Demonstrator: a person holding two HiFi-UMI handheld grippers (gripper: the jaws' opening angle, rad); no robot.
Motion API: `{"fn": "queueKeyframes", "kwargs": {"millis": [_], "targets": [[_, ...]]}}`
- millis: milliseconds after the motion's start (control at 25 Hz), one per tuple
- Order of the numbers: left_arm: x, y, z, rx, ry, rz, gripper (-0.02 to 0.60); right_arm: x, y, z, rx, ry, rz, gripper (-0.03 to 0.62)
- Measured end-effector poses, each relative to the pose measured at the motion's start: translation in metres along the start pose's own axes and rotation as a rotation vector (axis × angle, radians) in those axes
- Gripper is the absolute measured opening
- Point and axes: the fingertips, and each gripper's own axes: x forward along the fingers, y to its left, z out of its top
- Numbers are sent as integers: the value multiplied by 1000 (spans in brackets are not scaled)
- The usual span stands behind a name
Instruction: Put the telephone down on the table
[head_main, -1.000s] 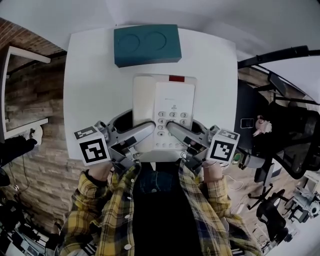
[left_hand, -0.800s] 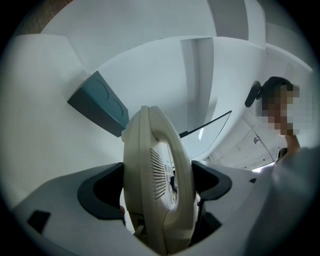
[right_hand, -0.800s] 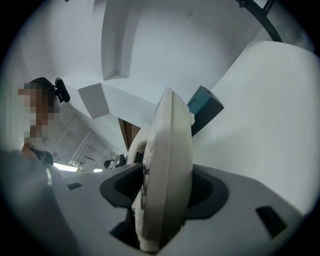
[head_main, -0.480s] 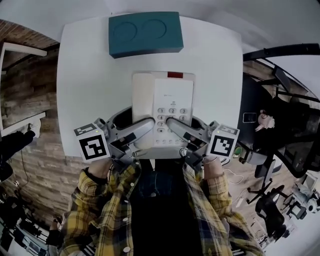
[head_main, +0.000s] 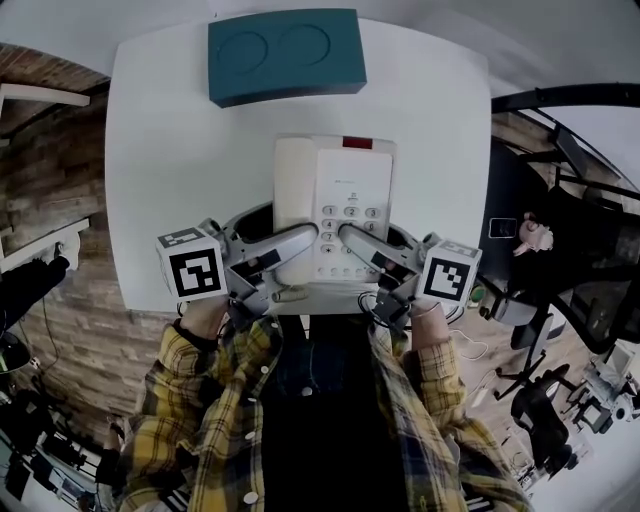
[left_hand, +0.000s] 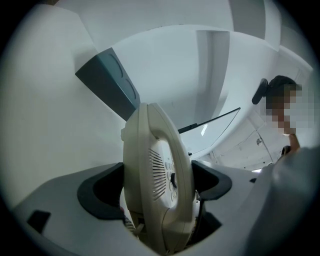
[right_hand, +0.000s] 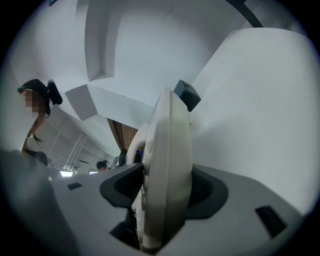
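Note:
A cream-white telephone (head_main: 335, 195) with a keypad and a handset on its left lies flat over the near middle of the white table (head_main: 170, 150). Whether its base touches the tabletop I cannot tell. My left gripper (head_main: 300, 240) is shut on its near left corner and my right gripper (head_main: 352, 240) on its near right corner. In the left gripper view the telephone (left_hand: 150, 140) stands edge-on between the dark pads. The right gripper view shows the telephone (right_hand: 167, 150) clamped the same way.
A teal box (head_main: 285, 55) with two round hollows lies at the table's far edge, also seen as the teal box (left_hand: 107, 82) from the left gripper. Office chairs (head_main: 570, 290) stand off the right side, a brick wall (head_main: 60, 200) on the left.
Both grippers keep their hold on the telephone. It has drawn a little away from the teal box and to the right as the head view shifted.

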Motion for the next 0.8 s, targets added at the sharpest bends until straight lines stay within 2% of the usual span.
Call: {"fn": "queueKeyframes", "kwargs": {"millis": [160,360,800], "targets": [[12,11,-6,-10,33,20,402,-4,-16,2,19,3,-21,245],[21,23,-17,46,107,75,401,-5,-26,0,1,18,-58,245],[37,39,-30,37,158,81,401,-13,-41,3,-34,0,-104,244]]}}
